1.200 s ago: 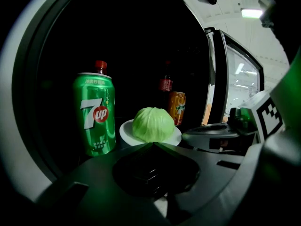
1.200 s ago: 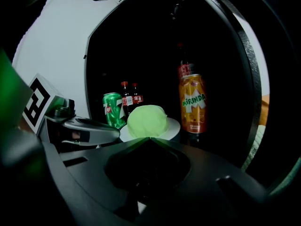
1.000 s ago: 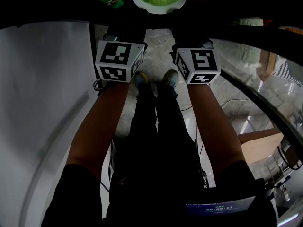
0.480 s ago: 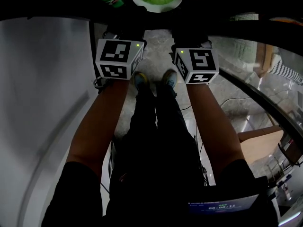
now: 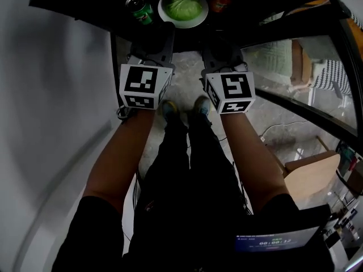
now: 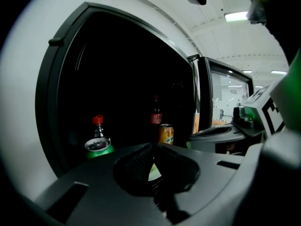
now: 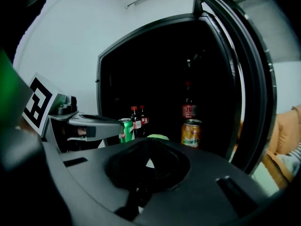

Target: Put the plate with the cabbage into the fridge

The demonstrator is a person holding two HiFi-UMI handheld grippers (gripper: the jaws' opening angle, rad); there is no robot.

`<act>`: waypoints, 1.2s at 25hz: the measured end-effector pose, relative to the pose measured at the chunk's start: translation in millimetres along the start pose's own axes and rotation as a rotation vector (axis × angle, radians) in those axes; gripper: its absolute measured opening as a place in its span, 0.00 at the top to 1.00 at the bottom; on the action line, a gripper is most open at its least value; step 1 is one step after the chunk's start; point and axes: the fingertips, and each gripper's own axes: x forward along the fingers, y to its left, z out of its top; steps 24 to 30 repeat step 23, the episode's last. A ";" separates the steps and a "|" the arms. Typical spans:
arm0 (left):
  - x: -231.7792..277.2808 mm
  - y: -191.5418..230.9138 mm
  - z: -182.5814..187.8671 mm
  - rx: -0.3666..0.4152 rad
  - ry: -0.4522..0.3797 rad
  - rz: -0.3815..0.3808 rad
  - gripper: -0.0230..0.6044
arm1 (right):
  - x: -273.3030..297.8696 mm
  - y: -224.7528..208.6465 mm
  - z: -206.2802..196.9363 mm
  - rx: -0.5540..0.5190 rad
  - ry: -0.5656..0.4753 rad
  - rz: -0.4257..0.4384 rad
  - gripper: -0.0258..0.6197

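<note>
The white plate (image 5: 198, 20) with the green cabbage (image 5: 182, 4) rests on a dark shelf inside the fridge, between a green can (image 5: 140, 9) and an orange can (image 5: 218, 3). My left gripper (image 5: 160, 41) and right gripper (image 5: 218, 47) hover side by side just outside the fridge opening, apart from the plate. Neither holds anything. In the left gripper view my left gripper (image 6: 151, 166) shows a narrow gap with a sliver of green behind it. Over my right gripper (image 7: 148, 161) only the cabbage top (image 7: 158, 137) shows.
A green 7up can (image 6: 98, 147), cola bottles (image 7: 138, 121) and a Mirinda can (image 7: 192, 132) stand round the plate. The glass fridge door (image 5: 295, 55) hangs open at the right. A white wall (image 5: 51, 95) is at the left. A person's legs and shoes stand below.
Both grippers have drawn back out of the fridge, away from the plate. The plate, cabbage and cans now look smaller and farther, and the fridge frame has come into view.
</note>
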 end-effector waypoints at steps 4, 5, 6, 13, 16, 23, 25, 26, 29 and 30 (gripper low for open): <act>-21.7 -10.9 18.1 0.006 -0.028 0.000 0.96 | -22.3 7.6 21.2 -0.009 -0.031 -0.022 0.95; -26.7 -13.2 21.3 0.009 -0.031 -0.002 0.96 | -27.1 9.9 26.0 -0.007 -0.036 -0.027 0.95; -30.7 -14.8 25.2 0.014 -0.035 -0.004 0.96 | -31.1 11.8 31.4 -0.006 -0.042 -0.031 0.95; -60.5 -21.5 54.5 0.016 -0.083 0.002 0.96 | -55.6 23.8 64.4 -0.017 -0.098 -0.046 0.95; -77.2 -26.9 68.0 0.036 -0.114 0.011 0.96 | -67.7 30.3 78.9 -0.025 -0.137 -0.044 0.95; -106.3 -44.9 92.2 0.044 -0.148 0.008 0.96 | -98.2 45.4 104.3 -0.039 -0.177 -0.044 0.95; -106.3 -44.9 92.2 0.044 -0.148 0.008 0.96 | -98.2 45.4 104.3 -0.039 -0.177 -0.044 0.95; -106.3 -44.9 92.2 0.044 -0.148 0.008 0.96 | -98.2 45.4 104.3 -0.039 -0.177 -0.044 0.95; -106.3 -44.9 92.2 0.044 -0.148 0.008 0.96 | -98.2 45.4 104.3 -0.039 -0.177 -0.044 0.95; -106.3 -44.9 92.2 0.044 -0.148 0.008 0.96 | -98.2 45.4 104.3 -0.039 -0.177 -0.044 0.95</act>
